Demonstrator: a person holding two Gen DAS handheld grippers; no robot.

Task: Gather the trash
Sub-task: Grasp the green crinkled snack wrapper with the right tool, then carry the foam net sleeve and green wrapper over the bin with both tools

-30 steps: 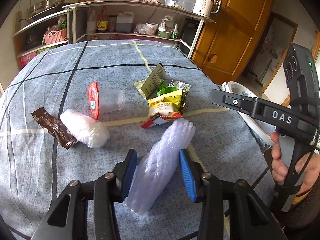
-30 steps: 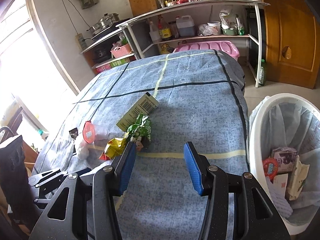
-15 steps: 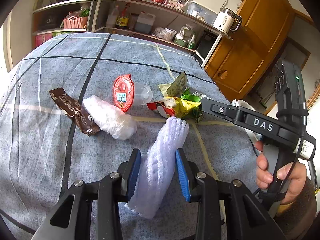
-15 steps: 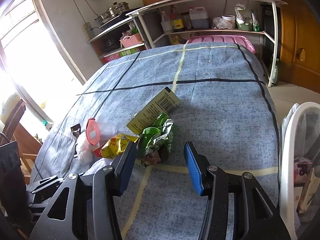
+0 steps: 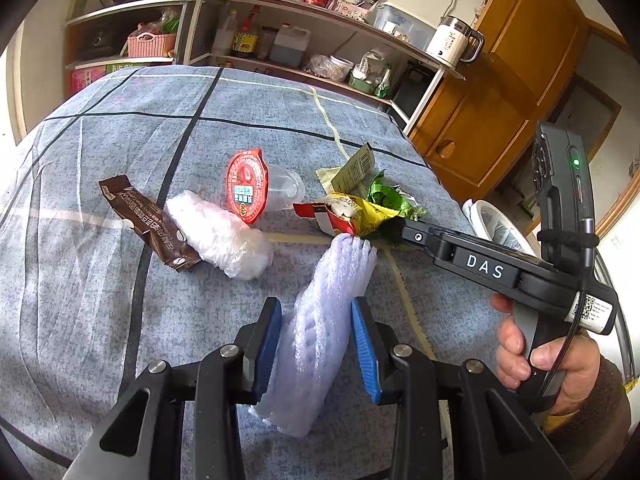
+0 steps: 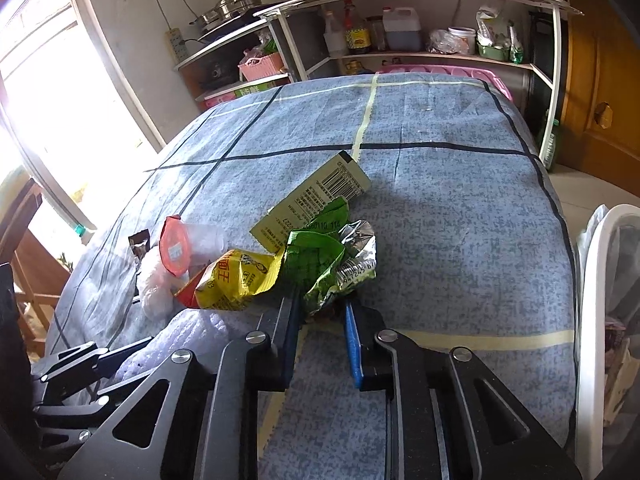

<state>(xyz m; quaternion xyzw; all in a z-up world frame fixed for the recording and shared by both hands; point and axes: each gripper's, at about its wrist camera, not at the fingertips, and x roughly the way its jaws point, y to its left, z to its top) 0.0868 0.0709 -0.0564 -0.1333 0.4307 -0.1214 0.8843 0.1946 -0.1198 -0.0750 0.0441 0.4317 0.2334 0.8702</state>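
Note:
My left gripper (image 5: 316,344) is shut on a white foam sleeve (image 5: 320,320) that lies on the blue cloth. My right gripper (image 6: 322,312) has its blue pads closing on a crumpled green wrapper (image 6: 324,264); it also shows from the side in the left wrist view (image 5: 404,230). Beside the green wrapper lie a yellow snack bag (image 6: 236,280), a pale barcode packet (image 6: 320,196), a clear cup with a red lid (image 5: 248,184), a white plastic wad (image 5: 220,236) and a brown wrapper (image 5: 148,220).
A white bin (image 6: 600,300) with a liner and trash in it stands off the table's right edge. Shelves with bottles and jars (image 6: 400,32) stand behind the table. A wooden cabinet (image 5: 500,92) is at the right.
My right gripper has moved forward to the green wrapper and its jaws have narrowed around it. My left gripper has kept its hold on the foam sleeve.

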